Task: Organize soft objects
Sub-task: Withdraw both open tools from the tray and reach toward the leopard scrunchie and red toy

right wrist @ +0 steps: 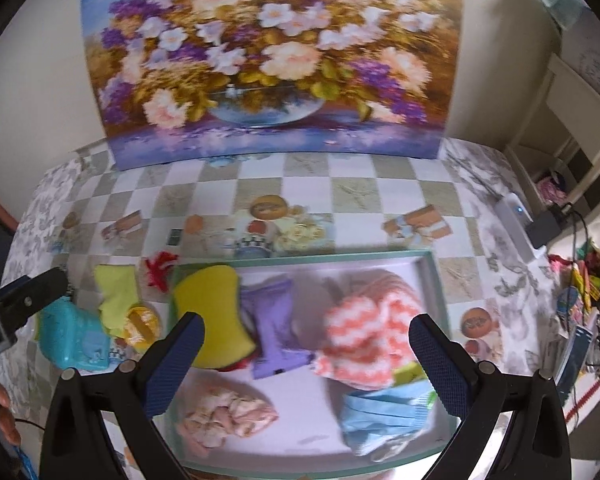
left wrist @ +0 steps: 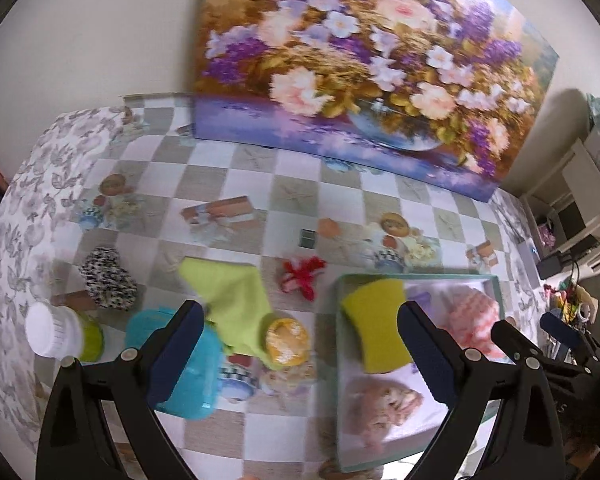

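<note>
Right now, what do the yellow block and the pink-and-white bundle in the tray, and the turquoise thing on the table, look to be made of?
The yellow block looks like foam sponge: matte, thick, with waisted sides. The pink-and-white bundle seems fleecy knit or microfibre cloth, fuzzy with a zigzag pattern, lying crumpled. The turquoise thing looks like hard moulded plastic, smooth with slight gloss, though blur leaves that open. The tray itself is too blurred to judge.

A flower painting point(right wrist: 268, 60) leans on the cream wall point(left wrist: 80, 40) behind the checkered desk point(right wrist: 340, 188); white shelves point(right wrist: 572, 120) stand at right

Left hand-held gripper point(left wrist: 300, 344): black arms, blue textured pads point(left wrist: 176, 356), silver screws.
</note>
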Available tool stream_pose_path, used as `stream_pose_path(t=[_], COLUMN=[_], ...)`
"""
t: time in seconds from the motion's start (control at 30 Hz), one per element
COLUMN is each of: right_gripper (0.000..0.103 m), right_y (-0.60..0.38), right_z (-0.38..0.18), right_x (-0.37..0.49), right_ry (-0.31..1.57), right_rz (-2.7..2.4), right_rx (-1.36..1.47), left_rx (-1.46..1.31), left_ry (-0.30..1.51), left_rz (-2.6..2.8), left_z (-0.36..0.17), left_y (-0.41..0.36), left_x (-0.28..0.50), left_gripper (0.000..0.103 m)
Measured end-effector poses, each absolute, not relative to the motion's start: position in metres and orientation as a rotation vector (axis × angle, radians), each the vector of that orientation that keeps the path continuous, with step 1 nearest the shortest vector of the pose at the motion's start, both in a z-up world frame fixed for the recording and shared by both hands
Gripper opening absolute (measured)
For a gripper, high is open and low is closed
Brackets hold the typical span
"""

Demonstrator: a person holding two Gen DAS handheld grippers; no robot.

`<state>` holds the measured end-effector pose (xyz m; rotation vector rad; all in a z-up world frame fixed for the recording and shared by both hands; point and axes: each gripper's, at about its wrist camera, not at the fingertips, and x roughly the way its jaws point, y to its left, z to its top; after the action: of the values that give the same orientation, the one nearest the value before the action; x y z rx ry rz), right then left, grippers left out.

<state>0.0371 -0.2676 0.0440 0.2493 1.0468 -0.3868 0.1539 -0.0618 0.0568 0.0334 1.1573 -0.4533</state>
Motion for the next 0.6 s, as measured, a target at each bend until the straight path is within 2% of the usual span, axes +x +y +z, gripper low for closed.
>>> stream_pose_path(t=[0.6], right_gripper=[0.103], right_y=[-0.176], right_z=[0.02], right_x=[0.099], right_ry=[1.079], right_rz=[-0.204], right_rx=[0.198], left_rx=[-0.062], left_ry=[1.199], left_rz=[-0.239], left_z=[0.026], left_y=[0.058], left_x=[0.205], left_gripper=[0.097])
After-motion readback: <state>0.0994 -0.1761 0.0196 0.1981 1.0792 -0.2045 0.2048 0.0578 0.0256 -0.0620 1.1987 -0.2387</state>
